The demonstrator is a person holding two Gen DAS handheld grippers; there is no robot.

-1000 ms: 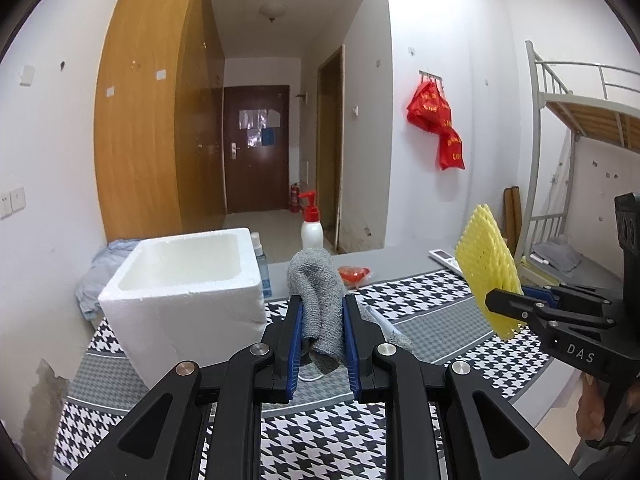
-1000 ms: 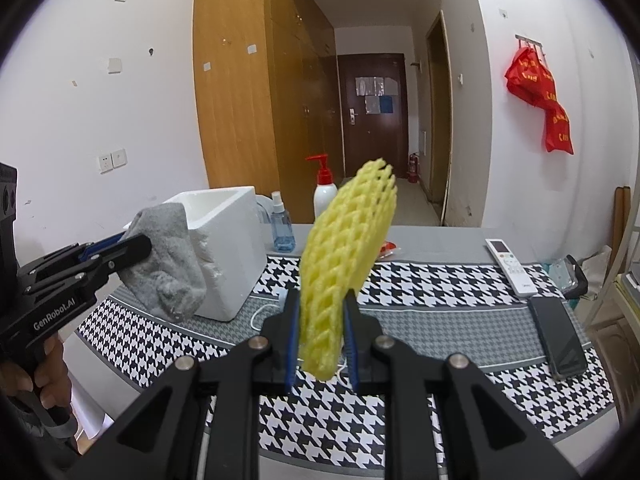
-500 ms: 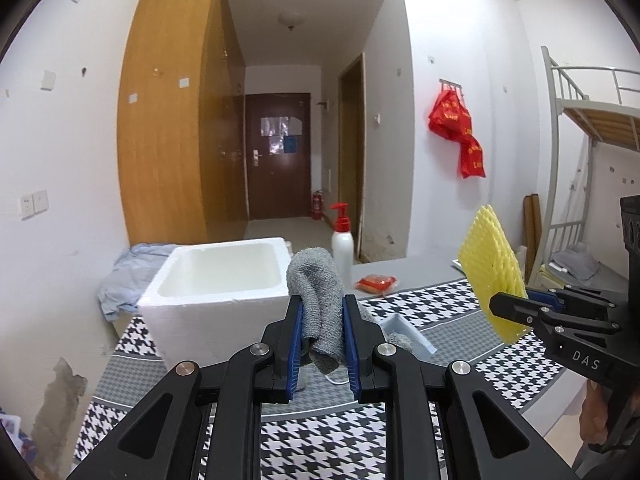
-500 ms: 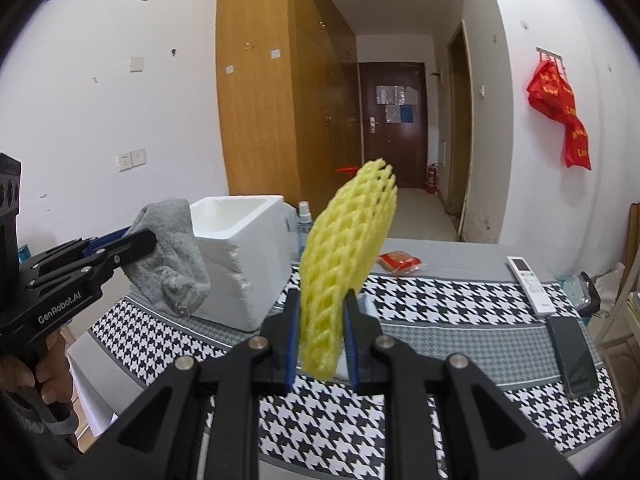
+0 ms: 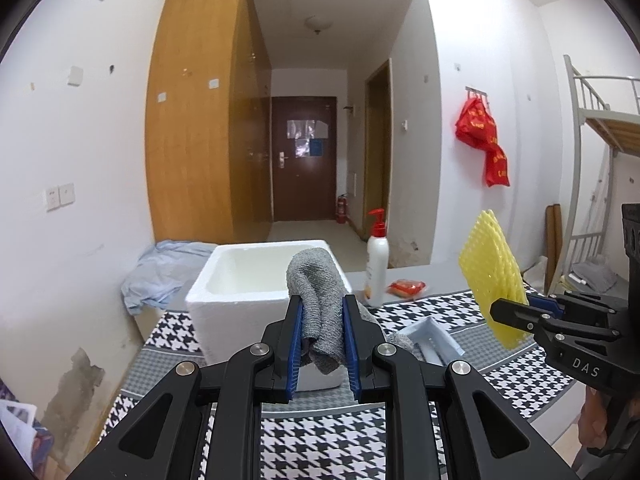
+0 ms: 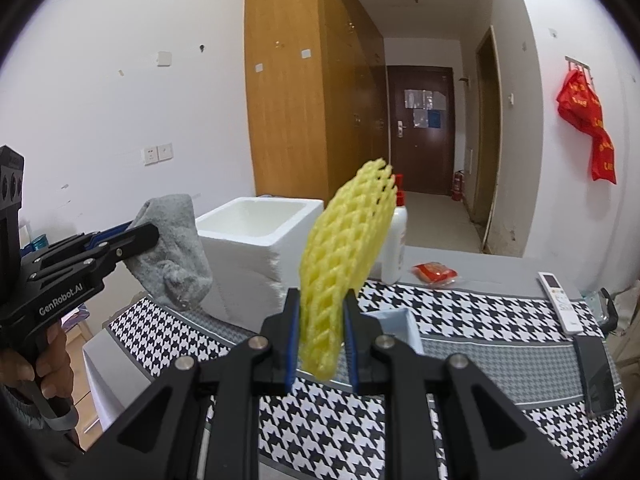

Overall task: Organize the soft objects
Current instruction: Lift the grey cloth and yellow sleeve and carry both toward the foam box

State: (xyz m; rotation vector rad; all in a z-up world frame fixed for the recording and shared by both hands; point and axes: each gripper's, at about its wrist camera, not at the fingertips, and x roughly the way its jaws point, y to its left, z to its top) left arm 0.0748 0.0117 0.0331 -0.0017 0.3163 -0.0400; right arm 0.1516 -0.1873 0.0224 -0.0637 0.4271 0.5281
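Observation:
My left gripper (image 5: 322,308) is shut on a grey knitted cloth (image 5: 318,296), held in the air just in front of the white foam box (image 5: 240,300). From the right wrist view the same cloth (image 6: 176,252) hangs limp from that gripper (image 6: 150,236), left of the foam box (image 6: 256,248). My right gripper (image 6: 320,308) is shut on a yellow foam net sleeve (image 6: 344,256) that stands up between its blue pads. In the left wrist view the sleeve (image 5: 494,276) and right gripper (image 5: 500,310) sit at the right, above the table.
A houndstooth cloth covers the table (image 6: 460,312). On it stand a white pump bottle (image 5: 377,264), a red packet (image 6: 436,270), a small pale blue box (image 5: 434,336), a remote (image 6: 558,300) and a dark phone (image 6: 596,376). A light blue cloth heap (image 5: 164,272) lies behind the box.
Both views have swung so the foam box shifts right and the doorway drops lower in frame. Each gripper keeps its grip, the cloth and the sleeve unchanged between the pads.

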